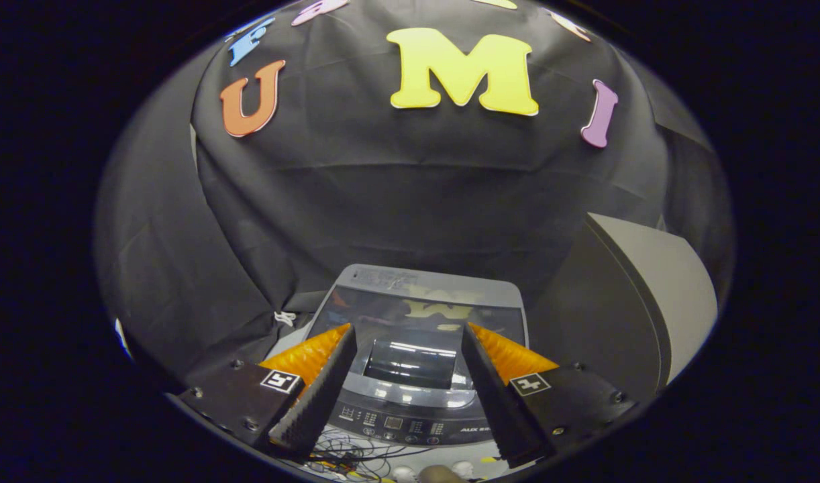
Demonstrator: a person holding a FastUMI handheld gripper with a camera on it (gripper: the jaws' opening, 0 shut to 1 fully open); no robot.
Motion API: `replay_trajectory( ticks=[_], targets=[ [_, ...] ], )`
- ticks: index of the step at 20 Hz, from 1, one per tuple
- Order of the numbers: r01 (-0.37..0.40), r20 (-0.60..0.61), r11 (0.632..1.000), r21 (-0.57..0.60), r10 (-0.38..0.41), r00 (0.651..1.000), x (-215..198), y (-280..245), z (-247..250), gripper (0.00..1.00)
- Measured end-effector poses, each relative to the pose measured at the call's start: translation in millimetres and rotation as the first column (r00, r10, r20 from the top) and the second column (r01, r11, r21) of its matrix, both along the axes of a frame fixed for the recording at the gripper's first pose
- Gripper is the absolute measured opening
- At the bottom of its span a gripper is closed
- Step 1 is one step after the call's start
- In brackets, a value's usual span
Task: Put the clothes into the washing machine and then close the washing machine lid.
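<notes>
1 gripper [408,330] shows in the gripper view, its 2 fingers [319,392] spread wide apart with nothing between the pads; they hold nothing and touch nothing. Each finger base carries 1 small square black-and-white marker [280,381], so 2 markers in all.

Below and ahead of the fingers stands 1 top-loading washing machine [417,416], seen from above. Its lid [420,312] is down, lying flat over the tub; the glossy dark panel of the lid sits between and just beyond the 2 fingertips and mirrors the booth wall. Nearer the gripper than the lid, framed between the 2 fingers, runs 1 control panel [400,422] with a row of small buttons and a little display; the small print there is too fine to make out. A short brand mark sits at the panel's right end, close to the right finger, and appears to read "AUX", though it is small. 1 pale label strip lies along the far edge of the lid, its text too blurred to read.

To the right of the right finger, and beyond it, rises 1 large grey box-like object [641,302] with a rounded corner. Under the fingers, nearest the gripper, lies 1 tangle of thin dark wires [346,456] on a pale surface. To the left of the left finger, by the machine's side, is 1 small white cord [284,318] against the black cloth.
</notes>
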State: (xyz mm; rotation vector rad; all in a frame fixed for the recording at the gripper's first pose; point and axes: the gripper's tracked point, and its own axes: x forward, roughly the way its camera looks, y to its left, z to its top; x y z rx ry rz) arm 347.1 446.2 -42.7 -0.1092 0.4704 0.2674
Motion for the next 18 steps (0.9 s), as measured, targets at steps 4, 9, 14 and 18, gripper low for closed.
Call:
replay_trajectory(
  ticks=[4,9,14,18],
  targets=[
    [-0.024,0.085,1.000,0.015,0.022,0.996,-33,-36,33,0.98],
    [-0.027,0.224,0.998,0.058,0.013,0.975,-89,-117,85,0.98],
    [0.028,0.329,0.989,0.147,-0.076,0.941,-156,-231,117,0.99],
    [0.094,0.384,0.975,0.202,-0.167,0.908,-219,-325,116,0.98]
  ],
)
